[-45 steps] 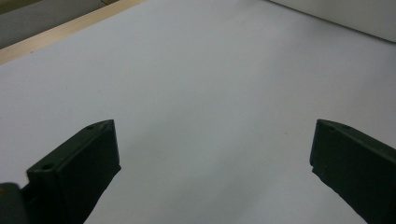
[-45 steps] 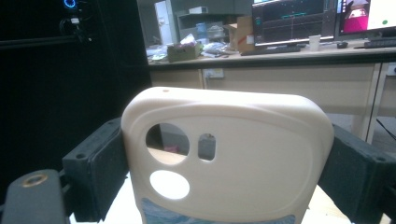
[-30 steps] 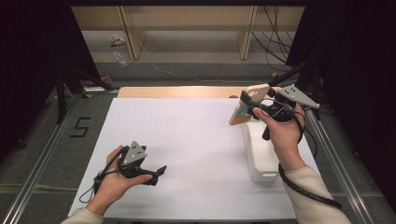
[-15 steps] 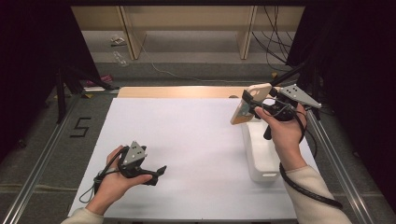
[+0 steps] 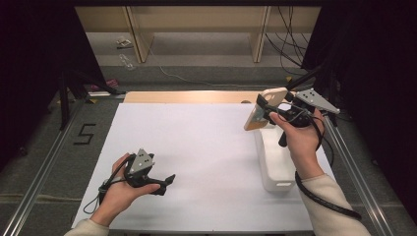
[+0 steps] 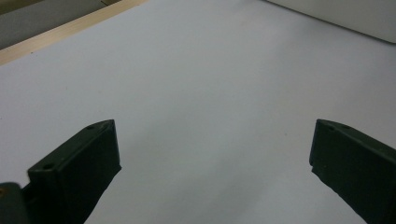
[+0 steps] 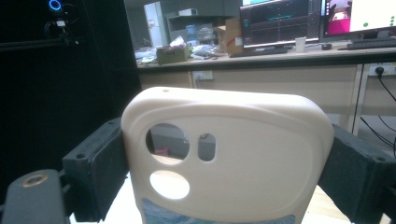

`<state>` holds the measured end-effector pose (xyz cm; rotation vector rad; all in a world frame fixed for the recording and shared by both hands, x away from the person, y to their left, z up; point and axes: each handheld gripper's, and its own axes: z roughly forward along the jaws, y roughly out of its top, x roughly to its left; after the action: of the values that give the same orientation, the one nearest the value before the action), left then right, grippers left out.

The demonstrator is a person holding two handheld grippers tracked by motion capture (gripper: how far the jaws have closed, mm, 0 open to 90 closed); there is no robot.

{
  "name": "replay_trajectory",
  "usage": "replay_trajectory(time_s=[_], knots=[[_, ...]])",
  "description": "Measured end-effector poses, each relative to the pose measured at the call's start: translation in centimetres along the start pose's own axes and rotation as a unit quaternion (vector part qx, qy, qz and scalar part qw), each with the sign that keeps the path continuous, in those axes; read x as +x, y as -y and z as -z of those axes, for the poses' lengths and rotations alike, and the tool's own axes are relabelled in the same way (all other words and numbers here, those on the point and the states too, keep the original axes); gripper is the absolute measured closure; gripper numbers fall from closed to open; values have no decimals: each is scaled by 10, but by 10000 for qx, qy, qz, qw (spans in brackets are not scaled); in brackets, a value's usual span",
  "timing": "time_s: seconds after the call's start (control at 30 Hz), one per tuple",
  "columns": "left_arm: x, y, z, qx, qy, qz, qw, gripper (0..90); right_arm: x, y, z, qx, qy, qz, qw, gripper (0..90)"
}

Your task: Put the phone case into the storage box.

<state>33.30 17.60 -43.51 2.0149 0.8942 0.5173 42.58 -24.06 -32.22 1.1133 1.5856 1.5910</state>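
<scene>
White paper covers the table, and at about two o'clock on it we hold the right gripper lifted above a white box. Its jaws clamp the two long edges of a cream phone case (camera cut-outs facing the right gripper view), which stands upright and clear of the sheet. At about seven o'clock we rest the left gripper low on the paper, jaws wide apart around bare sheet.
</scene>
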Motion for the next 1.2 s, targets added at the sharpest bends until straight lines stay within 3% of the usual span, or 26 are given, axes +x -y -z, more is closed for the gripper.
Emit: replay_trajectory(time_s=[1.2], knots=[[0,0,0,0,1,12,10000,10,-8,-1,2,-41,120,-35,9999,122]])
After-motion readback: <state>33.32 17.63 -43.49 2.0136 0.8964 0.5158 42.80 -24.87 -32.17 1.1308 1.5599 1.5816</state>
